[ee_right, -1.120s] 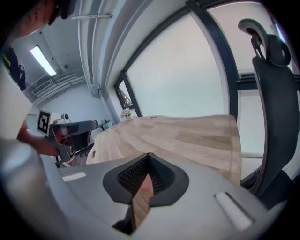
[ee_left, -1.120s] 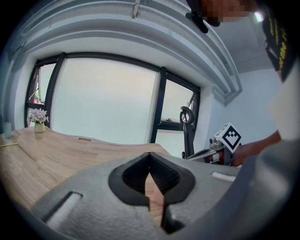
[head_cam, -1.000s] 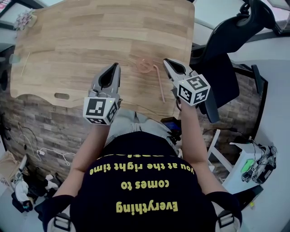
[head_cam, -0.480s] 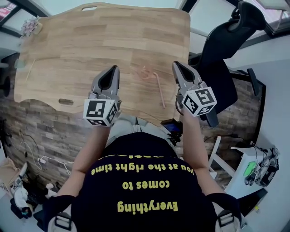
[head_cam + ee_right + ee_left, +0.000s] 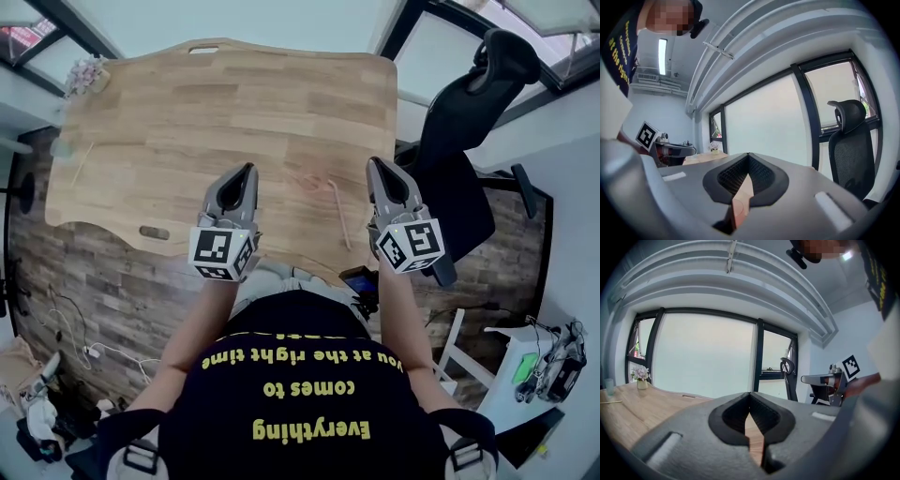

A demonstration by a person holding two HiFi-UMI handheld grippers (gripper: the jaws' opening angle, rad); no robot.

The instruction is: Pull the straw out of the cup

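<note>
Straw [image 5: 339, 217] lies on the bench [image 5: 187, 112] beside the cup [image 5: 305, 179]; left tongs [image 5: 247, 171], right tongs [image 5: 375, 163] both closed, empty. Best hold clear above it.

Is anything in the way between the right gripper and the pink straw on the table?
Nothing visible is. The pink straw lies flat on the wooden table beside the clear cup. Only bare wood shows between it and the shut, empty right gripper.
</note>
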